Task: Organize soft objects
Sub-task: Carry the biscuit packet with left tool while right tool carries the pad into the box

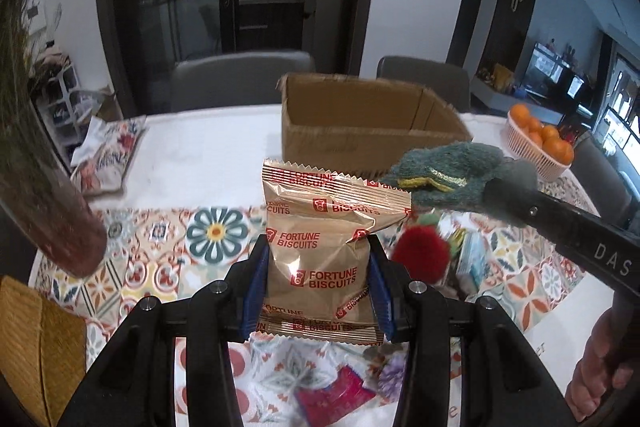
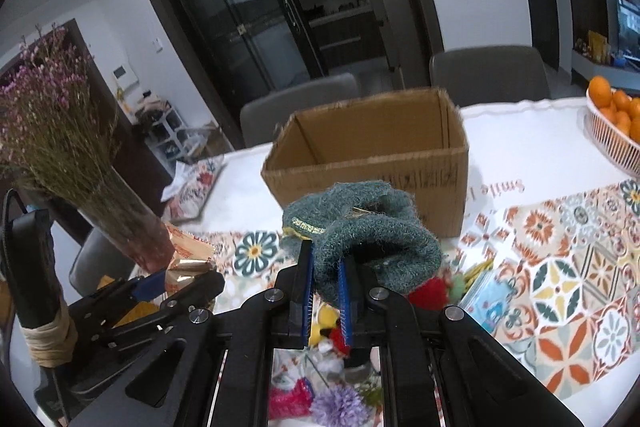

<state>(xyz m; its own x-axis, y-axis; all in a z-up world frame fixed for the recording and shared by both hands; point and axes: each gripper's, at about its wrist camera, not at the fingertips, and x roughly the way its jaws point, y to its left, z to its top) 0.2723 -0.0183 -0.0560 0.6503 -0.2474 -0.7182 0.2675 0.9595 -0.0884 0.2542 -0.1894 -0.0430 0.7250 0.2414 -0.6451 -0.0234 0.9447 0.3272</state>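
Soft objects over a worktop (image 2: pixel 532 147) with a white and patterned cloth, grey chairs and dark glass doors behind. Cardboard box (image 2: pixel 372 151) stands open at centre. Biscuit packet (image 1: pixel 320 247) is clamped between the left gripper (image 1: pixel 318 267) jaws; green glove (image 2: pixel 360 239) is pinched between the right gripper (image 2: pixel 325 287) jaws, both raised before the box.

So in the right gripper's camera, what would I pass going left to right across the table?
Dried flowers → biscuit packet in the left gripper → green glove in the right gripper → oranges basket. The cardboard box sits behind the glove.
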